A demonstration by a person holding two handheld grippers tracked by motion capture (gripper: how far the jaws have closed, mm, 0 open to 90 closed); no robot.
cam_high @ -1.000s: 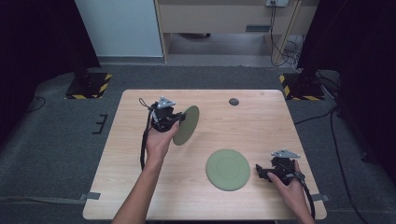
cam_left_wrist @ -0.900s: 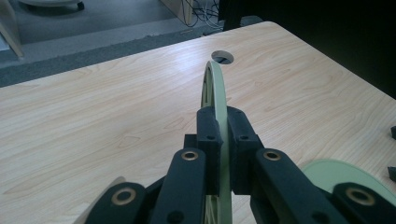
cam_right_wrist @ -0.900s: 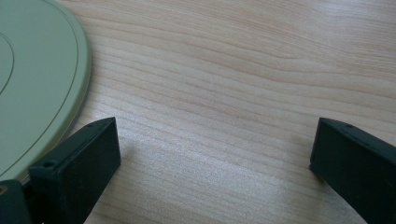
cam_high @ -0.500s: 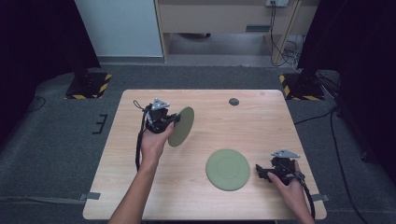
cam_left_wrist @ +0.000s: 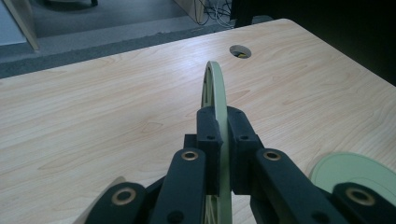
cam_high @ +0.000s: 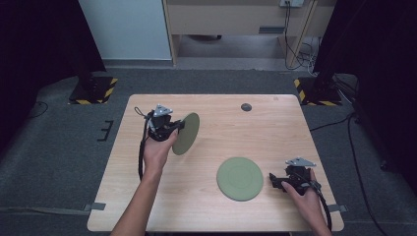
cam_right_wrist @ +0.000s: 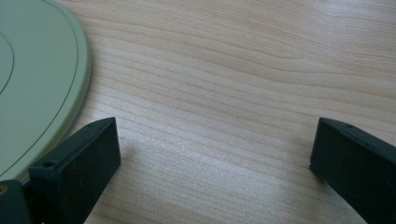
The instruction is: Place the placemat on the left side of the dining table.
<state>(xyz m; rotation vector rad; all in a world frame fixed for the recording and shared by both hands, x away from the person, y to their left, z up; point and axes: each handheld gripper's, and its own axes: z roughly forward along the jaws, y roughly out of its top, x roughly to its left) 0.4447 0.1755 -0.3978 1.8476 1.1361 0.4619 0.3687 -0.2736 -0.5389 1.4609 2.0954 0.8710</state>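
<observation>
The gripper (cam_left_wrist: 223,140) hides the held plate's (cam_left_wrist: 215,88) lower rim; the flat plate (cam_right_wrist: 32,88) is cut off at the frame's left edge.

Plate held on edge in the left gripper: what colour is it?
Pale sage green, plain; the plate shows best in the left gripper view, clamped by the left gripper.

You have two green plates: one plate (cam_high: 187,133) stands on edge at the left of the desk (cam_high: 275,132), the other plate (cam_high: 239,178) lies flat at the near right. You hold two tools, left tool (cam_high: 183,126) and right tool (cam_high: 273,181). The desk has one cable hole (cam_high: 246,106), far side.
</observation>
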